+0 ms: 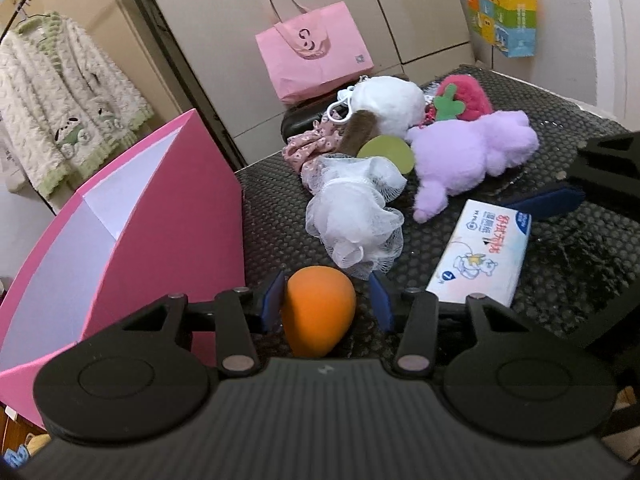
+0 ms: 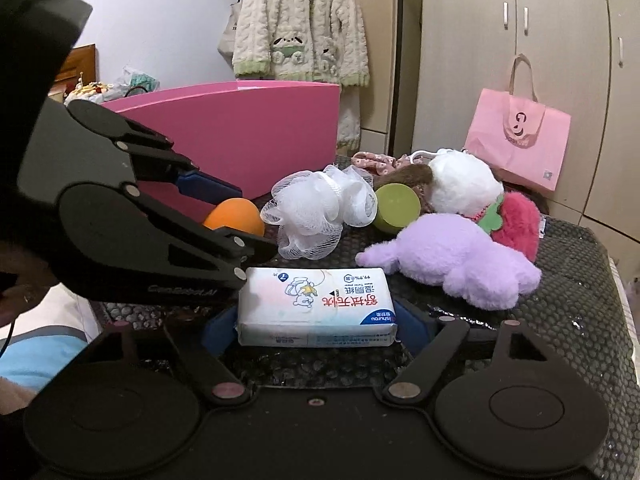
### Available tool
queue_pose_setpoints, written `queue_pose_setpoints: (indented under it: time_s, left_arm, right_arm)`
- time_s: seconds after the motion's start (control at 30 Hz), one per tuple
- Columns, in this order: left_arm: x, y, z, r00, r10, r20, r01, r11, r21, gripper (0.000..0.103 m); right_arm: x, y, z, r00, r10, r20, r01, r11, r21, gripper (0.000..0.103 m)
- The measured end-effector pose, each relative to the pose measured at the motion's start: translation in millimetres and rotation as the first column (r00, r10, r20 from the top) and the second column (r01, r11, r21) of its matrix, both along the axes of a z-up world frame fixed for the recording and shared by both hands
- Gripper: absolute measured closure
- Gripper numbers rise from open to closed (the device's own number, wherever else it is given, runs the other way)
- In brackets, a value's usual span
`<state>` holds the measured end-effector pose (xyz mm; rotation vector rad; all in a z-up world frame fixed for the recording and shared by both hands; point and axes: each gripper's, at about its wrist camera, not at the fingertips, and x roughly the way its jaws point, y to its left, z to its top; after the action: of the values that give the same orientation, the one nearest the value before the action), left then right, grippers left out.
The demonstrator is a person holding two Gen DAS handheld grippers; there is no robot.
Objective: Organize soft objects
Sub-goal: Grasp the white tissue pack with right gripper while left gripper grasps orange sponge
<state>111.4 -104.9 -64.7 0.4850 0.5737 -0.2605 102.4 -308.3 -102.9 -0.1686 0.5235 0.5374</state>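
Observation:
My left gripper (image 1: 326,300) is open around an orange egg-shaped sponge (image 1: 318,314) on the black mat; its left pad touches the sponge and a gap shows on the right. The sponge also shows in the right wrist view (image 2: 236,216). My right gripper (image 2: 318,326) is open, its pads on either side of a white tissue pack (image 2: 316,306), which also shows in the left wrist view (image 1: 482,258). A white mesh bath pouf (image 1: 356,216), a purple plush (image 1: 472,160), a white plush (image 1: 392,106), a red plush strawberry (image 1: 466,98), and a floral scrunchie (image 1: 308,146) lie beyond.
An open pink box (image 1: 168,216) stands at the mat's left edge. A pink paper bag (image 1: 316,54) leans on the cabinets behind. A green cup (image 2: 396,208) lies among the toys. A fluffy cardigan (image 2: 300,20) hangs at the back.

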Motion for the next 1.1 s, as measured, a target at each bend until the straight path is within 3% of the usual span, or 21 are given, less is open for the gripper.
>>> queue_pose_setpoints:
  time_s: [0.07, 0.2, 0.3, 0.47, 0.57, 1.1]
  left_arm:
    - [0, 1, -1, 1.000, 0.016, 0.018, -0.016, 1.000, -0.001, 0.068]
    - [-1, 4, -2, 0.999, 0.032, 0.023, -0.031, 0.999, -0.040, 0.068]
    - [-3, 4, -5, 0.998, 0.049, 0.038, -0.047, 0.998, -0.038, 0.064]
    - [-5, 4, -9, 0.995, 0.083, 0.058, -0.080, 0.995, -0.061, 0.063]
    - [-8, 5, -10, 0.993, 0.089, 0.083, -0.084, 0.995, -0.061, 0.067]
    - [-27, 27, 2, 0.998, 0.061, -0.004, -0.060, 0.970, -0.235, 0.068]
  right_arm:
    - [1, -1, 0, 1.000, -0.006, -0.006, 0.006, 1.000, 0.006, 0.018]
    - [5, -2, -3, 0.999, -0.031, -0.040, 0.033, 0.998, 0.053, 0.014]
    - [2, 3, -6, 0.998, -0.054, -0.014, 0.055, 0.998, 0.040, 0.013]
    - [-7, 5, -7, 0.995, -0.101, 0.005, 0.100, 0.993, 0.062, 0.020]
    - [-12, 7, -7, 0.990, -0.141, 0.011, 0.140, 0.988, 0.062, 0.020]
    - [-39, 12, 1, 0.971, -0.238, 0.033, 0.236, 0.970, 0.061, 0.020]
